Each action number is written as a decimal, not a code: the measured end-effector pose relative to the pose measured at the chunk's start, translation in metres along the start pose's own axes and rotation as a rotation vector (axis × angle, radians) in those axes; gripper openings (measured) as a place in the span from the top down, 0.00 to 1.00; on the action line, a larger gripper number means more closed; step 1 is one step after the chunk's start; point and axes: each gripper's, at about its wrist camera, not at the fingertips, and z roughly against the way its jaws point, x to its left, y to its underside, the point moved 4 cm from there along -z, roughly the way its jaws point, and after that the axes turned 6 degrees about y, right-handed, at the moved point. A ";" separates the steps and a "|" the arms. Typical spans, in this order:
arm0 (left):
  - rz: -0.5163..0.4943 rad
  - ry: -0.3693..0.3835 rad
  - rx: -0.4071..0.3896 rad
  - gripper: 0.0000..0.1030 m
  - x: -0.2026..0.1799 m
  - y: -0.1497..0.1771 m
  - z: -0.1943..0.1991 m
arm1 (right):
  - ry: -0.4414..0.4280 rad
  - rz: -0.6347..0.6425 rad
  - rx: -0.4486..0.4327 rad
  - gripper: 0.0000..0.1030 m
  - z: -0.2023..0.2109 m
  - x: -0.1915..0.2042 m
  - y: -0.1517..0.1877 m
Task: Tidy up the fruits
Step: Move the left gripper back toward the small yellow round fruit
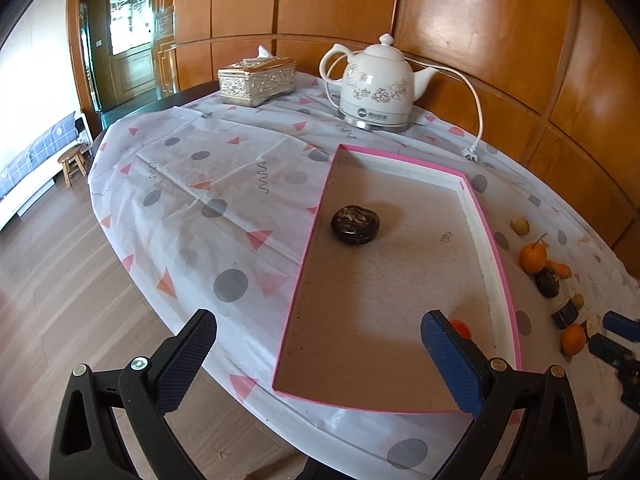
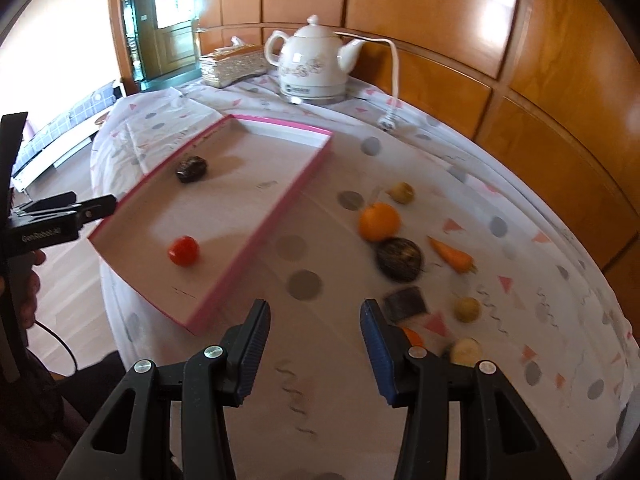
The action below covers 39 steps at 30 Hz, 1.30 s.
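Two fruits sit in pink tray — dark fruit, red fruit; oranges and others wait on cloth; left gripper and right gripper both spread, empty.

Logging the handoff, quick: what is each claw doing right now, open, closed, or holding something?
Left claw: open, empty.
Right claw: open, empty.

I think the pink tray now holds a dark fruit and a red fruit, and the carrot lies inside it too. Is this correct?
Not quite. The carrot lies outside the pink tray, on the tablecloth beside it. The right wrist view shows this. The dark fruit and the red fruit are indeed inside the tray.
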 end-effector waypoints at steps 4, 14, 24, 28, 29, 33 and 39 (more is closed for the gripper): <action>-0.018 0.002 0.003 0.00 -0.005 0.001 0.000 | 0.036 -0.022 0.016 0.54 0.001 -0.024 0.010; -0.050 0.018 0.017 0.00 -0.016 0.002 -0.001 | 0.115 -0.085 0.039 0.54 0.008 -0.080 0.030; -0.112 0.044 0.035 0.01 -0.036 -0.002 -0.007 | 0.220 -0.183 0.083 0.54 0.009 -0.148 0.059; -0.135 0.065 0.065 0.03 -0.045 -0.005 -0.014 | 0.255 -0.276 0.099 0.54 0.005 -0.180 0.074; -0.142 0.069 0.066 0.04 -0.048 -0.006 -0.014 | 0.257 -0.298 0.101 0.54 0.004 -0.187 0.077; -0.180 0.095 0.071 0.06 -0.063 -0.016 -0.019 | 0.256 -0.347 0.121 0.54 -0.001 -0.200 0.085; -0.239 0.141 0.072 0.16 -0.092 -0.042 -0.030 | 0.279 -0.369 0.184 0.54 -0.011 -0.208 0.095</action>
